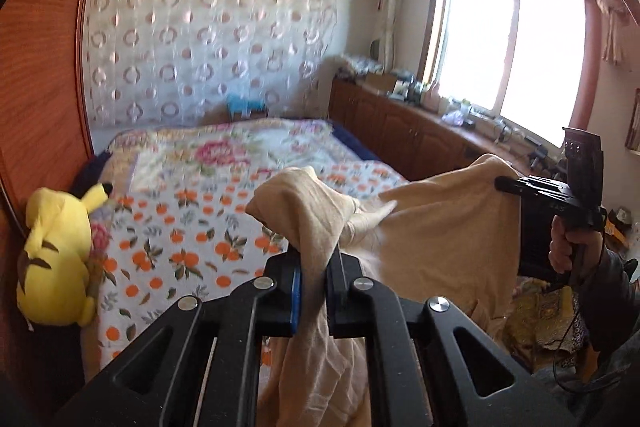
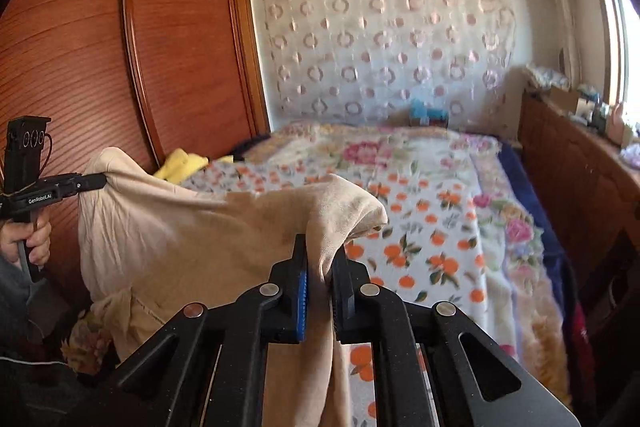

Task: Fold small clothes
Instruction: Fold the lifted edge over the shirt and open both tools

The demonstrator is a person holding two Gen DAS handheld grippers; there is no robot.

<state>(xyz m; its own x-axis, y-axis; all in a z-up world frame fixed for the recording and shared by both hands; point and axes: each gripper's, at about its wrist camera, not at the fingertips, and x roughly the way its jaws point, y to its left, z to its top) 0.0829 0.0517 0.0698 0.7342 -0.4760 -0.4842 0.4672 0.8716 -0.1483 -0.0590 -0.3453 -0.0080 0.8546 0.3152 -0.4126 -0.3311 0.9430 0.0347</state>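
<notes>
The left tool (image 1: 318, 263) is clenched on a bunched corner of the beige garment (image 1: 440, 227), the cloth pinched tight between its pads and spilling over the fingertips. The right tool (image 2: 320, 263) grips the other upper corner in the same way, its jaws closed hard on a gathered fold. Between the two, the garment hangs spread in the air above the near end of the bed (image 1: 192, 195), its top edge sagging a little in the middle and its lower part dropping out of sight below the tools (whether the hem touches the bedding cannot be told from here).

The bed's orange-print quilt (image 2: 432, 227) lies flat and open beyond the cloth. A yellow plush toy (image 1: 56, 259) sits at the bed's left edge against the wooden wardrobe (image 2: 120, 47). On the other side, a low wooden cabinet (image 1: 400, 131) runs along under the window (image 1: 508, 51), with a narrow gap between it and the bed's dark blue edge.
</notes>
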